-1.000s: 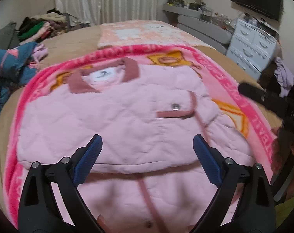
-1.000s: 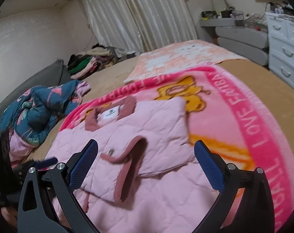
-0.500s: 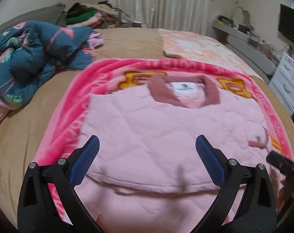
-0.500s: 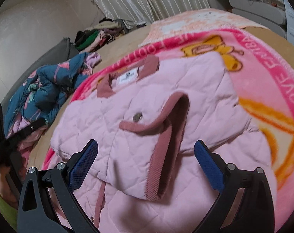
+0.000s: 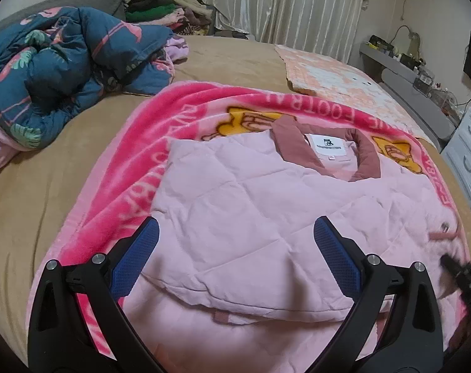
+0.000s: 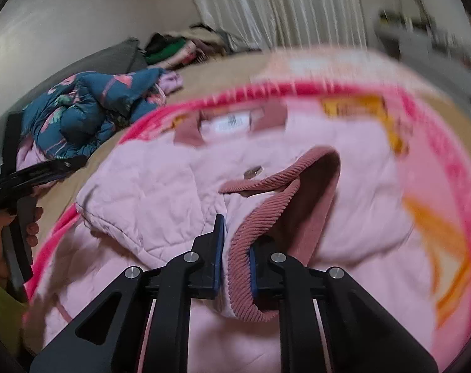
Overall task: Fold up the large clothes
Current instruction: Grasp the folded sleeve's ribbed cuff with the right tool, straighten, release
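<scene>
The right gripper [image 6: 237, 248] pinches the ribbed dark-pink cuff [image 6: 244, 267] of the pink quilted jacket [image 6: 160, 186] lying on the bright pink blanket [image 6: 437, 143].

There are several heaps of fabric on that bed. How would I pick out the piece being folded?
On the tan bed lies a bright pink blanket with orange bears. Spread flat on it is the pale pink quilted jacket. Unlike the crumpled dark blue flowered quilt beside it, it has a dusty-rose corduroy collar and a white neck label.
</scene>
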A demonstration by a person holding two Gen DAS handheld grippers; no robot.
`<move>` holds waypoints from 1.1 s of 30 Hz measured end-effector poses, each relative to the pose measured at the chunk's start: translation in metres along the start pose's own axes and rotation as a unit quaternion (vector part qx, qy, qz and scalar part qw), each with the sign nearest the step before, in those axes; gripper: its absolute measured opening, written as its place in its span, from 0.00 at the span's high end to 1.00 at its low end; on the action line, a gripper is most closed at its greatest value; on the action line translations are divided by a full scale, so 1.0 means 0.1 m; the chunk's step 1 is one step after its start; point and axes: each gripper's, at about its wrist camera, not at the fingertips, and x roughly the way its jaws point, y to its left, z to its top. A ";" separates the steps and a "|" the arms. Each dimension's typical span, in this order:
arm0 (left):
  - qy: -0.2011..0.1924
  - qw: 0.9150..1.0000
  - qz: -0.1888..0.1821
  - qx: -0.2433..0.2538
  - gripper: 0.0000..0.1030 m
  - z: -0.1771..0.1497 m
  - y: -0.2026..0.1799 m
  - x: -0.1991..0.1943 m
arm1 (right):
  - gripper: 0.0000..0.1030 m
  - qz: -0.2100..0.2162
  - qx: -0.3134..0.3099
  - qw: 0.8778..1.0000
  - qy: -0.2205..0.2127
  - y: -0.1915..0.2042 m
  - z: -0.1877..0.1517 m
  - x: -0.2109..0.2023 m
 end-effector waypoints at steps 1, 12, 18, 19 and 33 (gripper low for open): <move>0.000 1.000 -0.003 0.000 0.10 0.01 0.00 0.01 | 0.89 -0.001 -0.008 1.000 -0.010 -0.02 0.04 -0.03; 0.010 0.999 -0.019 0.023 0.10 0.07 -0.26 0.16 | 0.90 -0.051 -0.044 0.997 -0.032 -0.37 0.21 0.09; 0.045 0.998 -0.045 0.030 0.10 -0.05 -0.48 0.39 | 0.89 -0.054 -0.019 0.998 0.005 -0.49 0.07 0.29; 0.050 0.997 -0.047 0.031 0.10 -0.07 -0.50 0.42 | 0.88 -0.057 -0.019 0.998 0.009 -0.49 0.06 0.30; 0.095 0.993 -0.028 0.059 0.08 -0.30 -0.57 0.77 | 0.30 -0.033 -0.026 0.999 0.002 -0.17 0.22 0.11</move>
